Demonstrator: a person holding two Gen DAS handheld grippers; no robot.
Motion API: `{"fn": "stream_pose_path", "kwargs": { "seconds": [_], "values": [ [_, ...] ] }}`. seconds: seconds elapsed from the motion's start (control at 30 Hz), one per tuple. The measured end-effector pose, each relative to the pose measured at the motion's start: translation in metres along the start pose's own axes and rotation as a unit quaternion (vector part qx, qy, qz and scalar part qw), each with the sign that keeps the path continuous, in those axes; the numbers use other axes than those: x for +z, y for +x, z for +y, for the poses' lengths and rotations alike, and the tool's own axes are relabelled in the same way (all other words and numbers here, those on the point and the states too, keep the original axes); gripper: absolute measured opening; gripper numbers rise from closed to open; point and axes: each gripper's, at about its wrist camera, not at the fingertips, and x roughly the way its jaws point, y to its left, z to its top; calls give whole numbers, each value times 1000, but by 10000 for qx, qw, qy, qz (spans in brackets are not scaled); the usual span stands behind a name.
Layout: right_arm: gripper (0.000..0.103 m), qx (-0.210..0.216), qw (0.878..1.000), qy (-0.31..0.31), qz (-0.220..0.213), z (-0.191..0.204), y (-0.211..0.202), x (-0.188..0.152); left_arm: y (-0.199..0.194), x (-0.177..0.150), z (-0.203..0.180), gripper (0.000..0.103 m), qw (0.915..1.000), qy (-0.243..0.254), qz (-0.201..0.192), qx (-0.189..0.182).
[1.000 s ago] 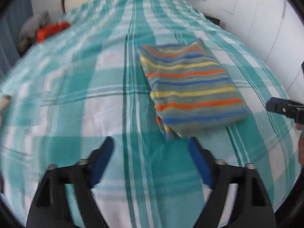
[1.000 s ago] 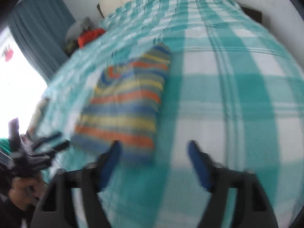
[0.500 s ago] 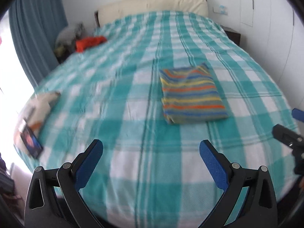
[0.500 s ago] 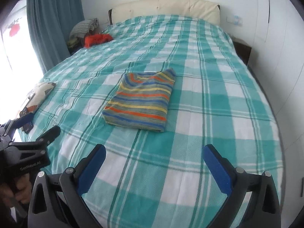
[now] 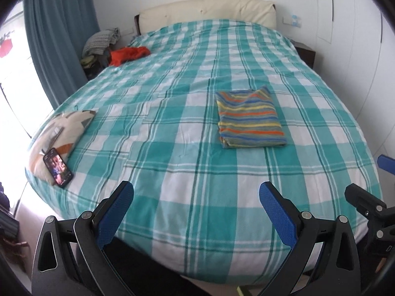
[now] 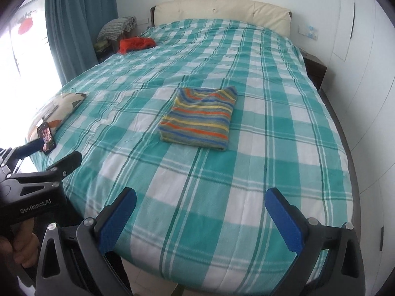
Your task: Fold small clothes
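Observation:
A striped garment (image 5: 249, 119) in orange, yellow, blue and grey lies folded in a flat rectangle on the teal checked bed (image 5: 172, 133). It also shows in the right wrist view (image 6: 201, 119). My left gripper (image 5: 196, 207) is open and empty, held back over the foot of the bed, well short of the garment. My right gripper (image 6: 202, 212) is open and empty, also back at the foot edge. Each gripper shows at the side of the other's view.
A phone (image 5: 58, 164) lies on a patterned pillow (image 5: 59, 135) at the bed's left edge. An orange cloth (image 5: 128, 54) and a heap of clothes (image 5: 101, 42) sit at the far left. A cream headboard (image 5: 207, 9), blue curtain (image 5: 59, 24) and white wardrobe (image 6: 365, 74) surround the bed.
Both grippers have pulled back from the folded garment to the foot of the bed and opened wider. The garment stays where it lay.

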Motion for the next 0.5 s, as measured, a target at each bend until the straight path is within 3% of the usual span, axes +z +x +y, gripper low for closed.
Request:
{"fn": "stream_pose_path", "kwargs": {
  "seconds": [0.17,0.3,0.5],
  "values": [
    [103,-99,9999,-13,-101,4,-20,-5,-8,-5,-3,102,10000,9,-30,82],
    [103,-163,9998,29,-131,4,-23,-3,-11,-5,-5,102,9999,-98,4,-115],
    [103,-362,9991,47,-211,4,-27,2,-16,-5,-10,102,10000,-14,-90,-5]
  ]
}}
